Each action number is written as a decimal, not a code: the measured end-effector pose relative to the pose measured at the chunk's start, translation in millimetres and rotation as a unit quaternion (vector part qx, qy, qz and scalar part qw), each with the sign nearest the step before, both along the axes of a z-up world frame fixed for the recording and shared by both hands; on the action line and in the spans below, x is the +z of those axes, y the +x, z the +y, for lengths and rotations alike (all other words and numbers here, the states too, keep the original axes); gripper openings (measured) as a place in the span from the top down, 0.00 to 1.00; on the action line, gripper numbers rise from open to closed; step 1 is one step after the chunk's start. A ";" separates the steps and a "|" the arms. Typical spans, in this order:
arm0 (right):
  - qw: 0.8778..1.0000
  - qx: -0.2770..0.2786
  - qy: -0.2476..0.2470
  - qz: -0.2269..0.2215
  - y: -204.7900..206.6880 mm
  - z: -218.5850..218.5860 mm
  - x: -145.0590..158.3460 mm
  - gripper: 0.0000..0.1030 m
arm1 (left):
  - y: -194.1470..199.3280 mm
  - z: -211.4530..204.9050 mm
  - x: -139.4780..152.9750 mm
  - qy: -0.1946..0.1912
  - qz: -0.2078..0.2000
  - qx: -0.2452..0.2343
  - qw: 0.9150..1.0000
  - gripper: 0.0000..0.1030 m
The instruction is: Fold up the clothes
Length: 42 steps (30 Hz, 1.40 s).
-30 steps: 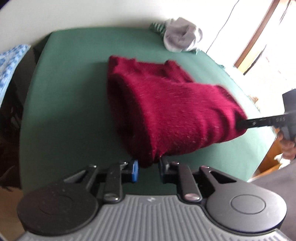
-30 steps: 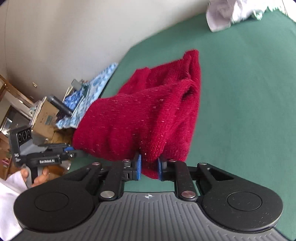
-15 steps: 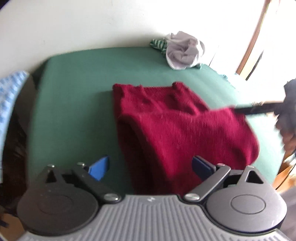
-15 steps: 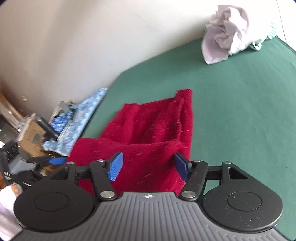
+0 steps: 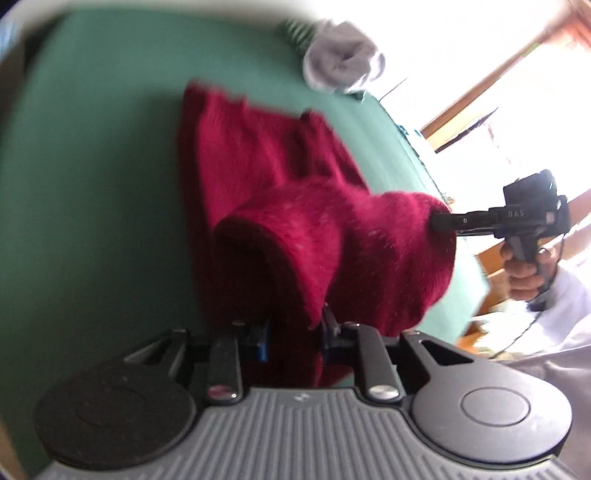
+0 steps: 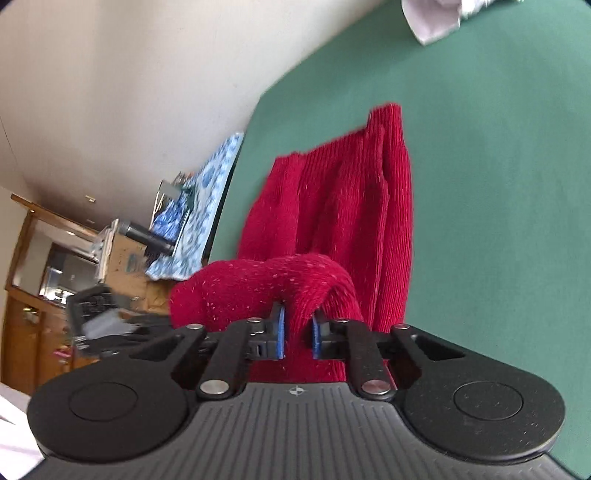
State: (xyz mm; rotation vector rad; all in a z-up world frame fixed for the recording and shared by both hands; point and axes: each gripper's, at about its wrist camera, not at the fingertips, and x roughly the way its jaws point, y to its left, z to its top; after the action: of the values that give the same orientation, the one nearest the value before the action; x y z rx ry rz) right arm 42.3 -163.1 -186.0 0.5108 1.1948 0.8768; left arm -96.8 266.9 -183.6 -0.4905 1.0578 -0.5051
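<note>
Nearest you, your left gripper [image 5: 293, 334] has just closed again on the near hem of the red sweater [image 5: 280, 206], with knit pinched between its pads. Your right gripper [image 6: 295, 334] has likewise just closed, and a thick roll of the same hem sits clamped between its blue pads [image 6: 279, 332]. From the left wrist view, that right gripper is at the sweater's right near corner.

The sweater's near edge is raised between your two grips and arches up; its far part lies flat on the green table cover [image 6: 498, 184].

What could go wrong, as I judge it: the right grip holds a bunched roll rather than a clean edge, so carrying it forward may fold in a lump. The left pinch looks shallow, close to the hem, and a pull could slip it free. Uneven travel of your hands would skew the fold.

Beyond the sweater, at the cover's far edge, lies one pale crumpled garment [image 5: 341, 66] with a green-striped piece [image 5: 295, 31] beside it.

Count: two grippers, one red sweater, one pale garment, one striped piece.
</note>
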 end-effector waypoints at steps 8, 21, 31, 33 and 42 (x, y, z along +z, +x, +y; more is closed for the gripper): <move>0.998 -0.061 -0.025 -0.013 11.4 13.7 -32.9 0.84 | 31.6 7.5 -9.0 -0.005 0.005 0.041 0.999 0.53; 0.963 0.025 -0.102 -0.250 -33.9 77.9 15.3 0.75 | 49.3 -29.6 69.6 0.113 -0.143 0.001 0.983 0.41; 0.959 -0.055 -0.120 -0.251 -36.3 50.1 -36.2 0.83 | 55.0 -47.4 6.8 0.178 -0.171 -0.034 0.969 0.34; 0.962 -0.054 -0.120 -0.239 -34.6 51.5 -33.1 0.81 | 57.0 -42.0 12.5 0.170 -0.161 -0.046 0.971 0.35; 0.981 -0.081 -0.089 -0.151 58.5 33.8 -9.1 0.53 | 115.0 13.8 41.2 0.136 -0.158 0.001 0.978 0.07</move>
State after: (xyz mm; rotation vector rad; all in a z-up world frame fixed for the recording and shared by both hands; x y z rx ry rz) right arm 100.8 -129.3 -195.1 0.3121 0.9289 0.6730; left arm 18.2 280.7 -142.4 -0.1612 0.8035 -0.4124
